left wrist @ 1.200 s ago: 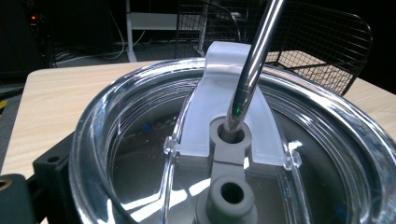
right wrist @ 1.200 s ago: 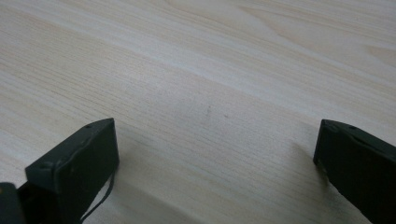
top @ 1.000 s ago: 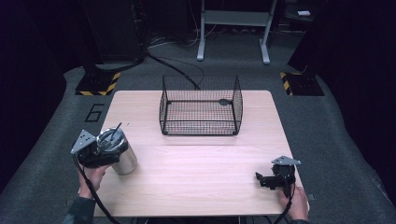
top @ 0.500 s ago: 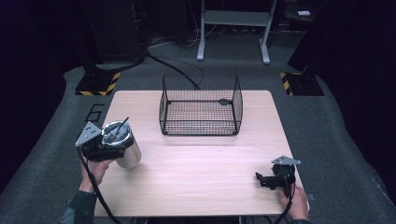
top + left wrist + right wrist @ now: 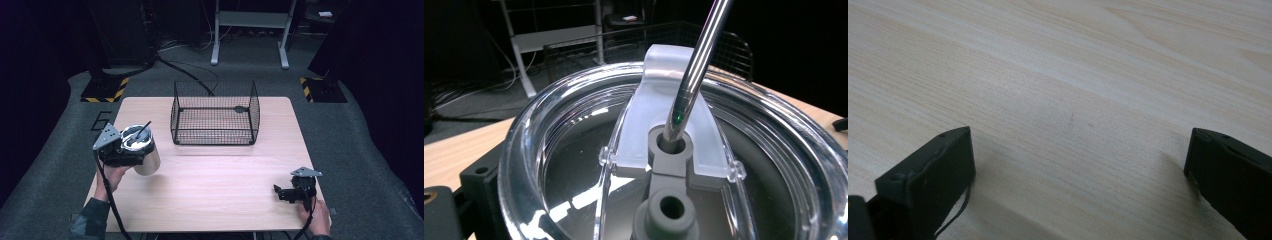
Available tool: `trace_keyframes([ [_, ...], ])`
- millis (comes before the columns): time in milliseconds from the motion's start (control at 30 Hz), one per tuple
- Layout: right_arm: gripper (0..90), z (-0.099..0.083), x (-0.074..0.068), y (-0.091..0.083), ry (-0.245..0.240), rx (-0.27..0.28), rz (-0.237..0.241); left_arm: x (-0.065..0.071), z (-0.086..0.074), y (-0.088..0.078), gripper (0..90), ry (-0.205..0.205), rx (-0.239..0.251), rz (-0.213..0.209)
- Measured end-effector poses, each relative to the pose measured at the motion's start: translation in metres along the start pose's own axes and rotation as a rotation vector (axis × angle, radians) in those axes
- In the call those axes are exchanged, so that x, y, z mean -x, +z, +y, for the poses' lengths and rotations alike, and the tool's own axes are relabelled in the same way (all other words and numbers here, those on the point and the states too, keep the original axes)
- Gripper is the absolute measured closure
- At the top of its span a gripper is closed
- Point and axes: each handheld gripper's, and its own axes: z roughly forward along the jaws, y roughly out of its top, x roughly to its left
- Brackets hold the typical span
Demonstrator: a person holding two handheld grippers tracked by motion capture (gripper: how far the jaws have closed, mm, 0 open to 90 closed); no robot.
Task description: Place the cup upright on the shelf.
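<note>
A steel tumbler with a clear lid and a metal straw is held over the table's left side, tilted. My left gripper is shut on the tumbler just below its rim. In the left gripper view the lid sits very close and the straw rises from its grey hole. My right gripper rests low at the table's front right. Its jaws stand wide apart over bare wood, open, with nothing between them.
A black wire basket stands at the back middle of the wooden table, with its top uncovered and a small dark item inside at the back right. Bare wood lies between the basket and both grippers.
My left gripper has carried the tumbler a little forward and to the right, toward the basket. The right gripper has stayed where it was.
</note>
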Motion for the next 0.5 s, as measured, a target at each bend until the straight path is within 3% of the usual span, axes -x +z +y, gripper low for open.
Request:
trace_keyframes([
  [133,0.0,0.000,0.000,0.000,0.000,0.000,-0.001,0.005,0.005,0.011,2.7,0.026,-0.014,-0.013],
  [500,0.0,0.000,0.000,0.000,0.000,0.002,-0.003,0.014,0.016,0.031,2.7,0.036,-0.007,-0.058],
])
